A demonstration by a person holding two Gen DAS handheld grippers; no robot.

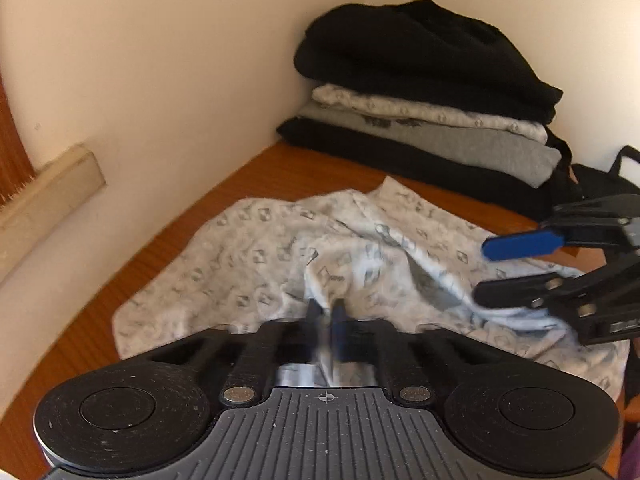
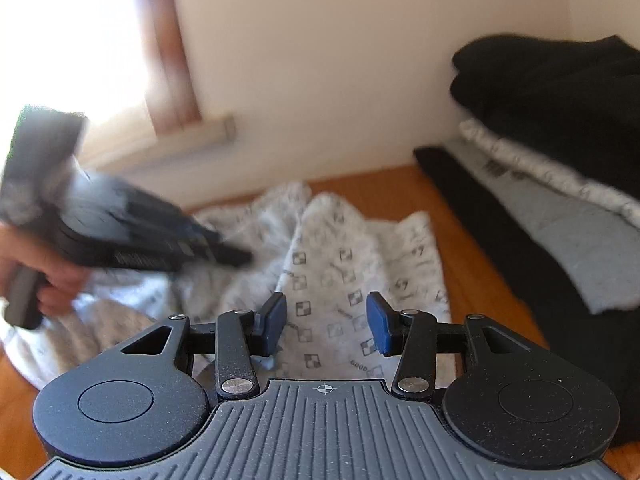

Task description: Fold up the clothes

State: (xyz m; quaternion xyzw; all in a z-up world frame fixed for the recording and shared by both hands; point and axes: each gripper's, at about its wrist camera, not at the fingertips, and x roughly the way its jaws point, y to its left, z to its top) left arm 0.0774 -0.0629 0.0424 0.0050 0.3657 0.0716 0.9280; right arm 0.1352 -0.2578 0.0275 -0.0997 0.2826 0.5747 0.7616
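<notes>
A white garment (image 1: pixel 260 256) printed with small grey squares lies crumpled on the wooden table (image 1: pixel 280 168). My left gripper (image 1: pixel 326 312) is shut, pinching a raised fold near the garment's front edge. In the right wrist view the left gripper (image 2: pixel 236 258) shows blurred at the left, held by a hand (image 2: pixel 44 268). My right gripper (image 2: pixel 327 322) hovers over the garment (image 2: pixel 332 264) with its blue pads (image 2: pixel 276 320) apart and nothing pressed between them. From the left wrist view, the right gripper (image 1: pixel 482 272) reaches in from the right edge, open above the cloth.
A stack of folded clothes (image 1: pixel 424 80), black, patterned white and grey, sits in the back corner against the walls. The stack (image 2: pixel 560 120) fills the right side of the right wrist view. A window sill (image 1: pixel 52 184) juts from the left wall. A black strap (image 1: pixel 616 168) lies at the far right.
</notes>
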